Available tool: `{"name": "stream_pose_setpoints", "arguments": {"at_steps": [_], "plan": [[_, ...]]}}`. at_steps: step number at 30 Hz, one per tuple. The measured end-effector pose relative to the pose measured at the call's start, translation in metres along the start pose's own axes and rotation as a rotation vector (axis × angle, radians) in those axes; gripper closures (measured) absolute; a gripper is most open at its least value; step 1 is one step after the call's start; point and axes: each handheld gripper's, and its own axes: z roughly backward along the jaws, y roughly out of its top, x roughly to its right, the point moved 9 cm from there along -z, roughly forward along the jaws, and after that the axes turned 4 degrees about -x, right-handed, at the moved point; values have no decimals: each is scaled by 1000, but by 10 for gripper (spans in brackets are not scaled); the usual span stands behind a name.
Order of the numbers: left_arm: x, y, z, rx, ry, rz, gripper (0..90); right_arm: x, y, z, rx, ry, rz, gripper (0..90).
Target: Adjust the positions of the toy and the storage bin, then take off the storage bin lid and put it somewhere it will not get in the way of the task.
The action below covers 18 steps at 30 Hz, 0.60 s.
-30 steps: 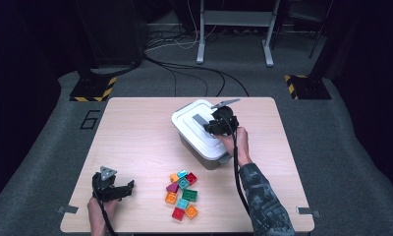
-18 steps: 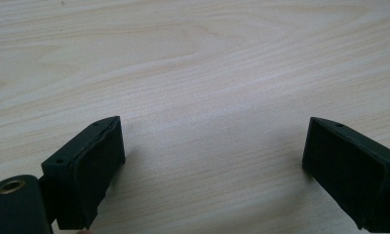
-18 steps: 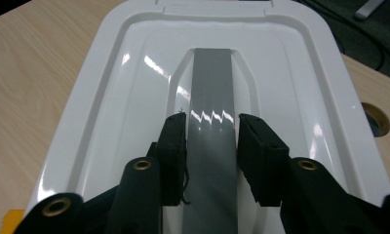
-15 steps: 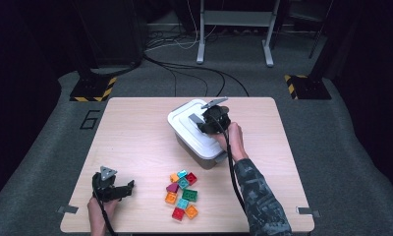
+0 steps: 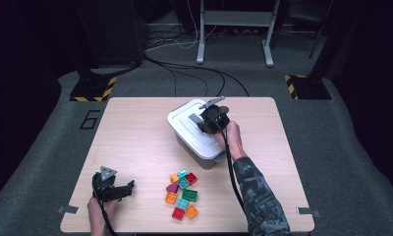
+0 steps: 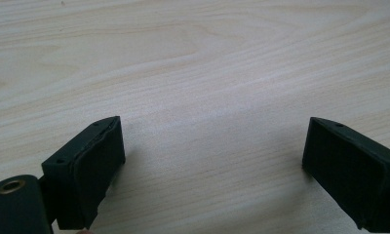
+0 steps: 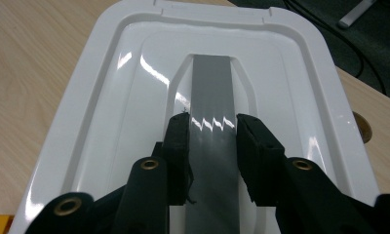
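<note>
1. The counter [image 5: 135, 132] carries a white box [image 5: 197, 132] at frame centre; blocks [image 5: 182, 194] lie below it.
2. My right tool [image 7: 212, 134] is clamped on the lid's grey handle [image 7: 210, 87]; I judge lifting the lid straight up comes next.
3. My left tool [image 6: 212, 161] rests wide open and empty, lower left.

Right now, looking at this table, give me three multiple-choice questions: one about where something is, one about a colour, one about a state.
1. Where does the cluster of small colourful plastic blocks lie?
A on the lid
B on the table, nearer the person than the box
C on the floor

2. What colour is the plastic box's lid?
A white
B red
C black

3. How is the left tool?
A shut on a block
B open over bare wood
C gripping a cable

B: blocks lie near the front edge.
A: glossy white.
B: jaws apart, nothing between.
</note>
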Motion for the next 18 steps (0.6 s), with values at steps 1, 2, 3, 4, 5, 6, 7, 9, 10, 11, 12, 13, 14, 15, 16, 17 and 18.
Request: {"name": "stream_pose_setpoints", "arguments": {"at_steps": [1,2,3,4,5,6,7,9,10,11,12,13,14,15,16,17,18], "plan": [[0,0,0,0,0,0,80,-1,1,0,5,-1,-9,665],[0,0,0,0,0,0,80,-1,0,0,4,-2,-8,665],[0,0,0,0,0,-1,80,0,1,0,6,-1,-7,665],[0,0,0,0,0,-1,80,-1,1,1,7,1,-19,665],[0,0,0,0,0,-2,81,-1,0,2,7,7,-29,665],[0,0,0,0,0,-1,81,1,2,2,22,6,-18,665],[0,0,0,0,0,-1,80,1,2,3,23,6,-26,665],[0,0,0,1,0,0,81,1,3,5,27,5,-28,665],[0,0,0,0,-1,1,81,2,3,6,27,6,-27,665],[0,0,0,1,0,-1,81,3,3,7,30,6,-26,665],[0,0,0,0,0,-1,81,3,3,8,27,6,-27,665],[0,0,0,1,0,-1,81,4,3,9,27,5,-33,665],[0,0,0,0,-1,-1,81,4,4,10,29,6,-32,665],[0,0,0,1,-1,0,81,5,5,12,32,4,-37,665],[0,0,0,0,0,-1,81,5,5,15,36,4,-42,665],[0,0,0,0,0,-1,81,6,6,18,44,4,-45,665],[0,0,0,-1,0,-1,81,7,7,20,50,3,-51,665]]}}
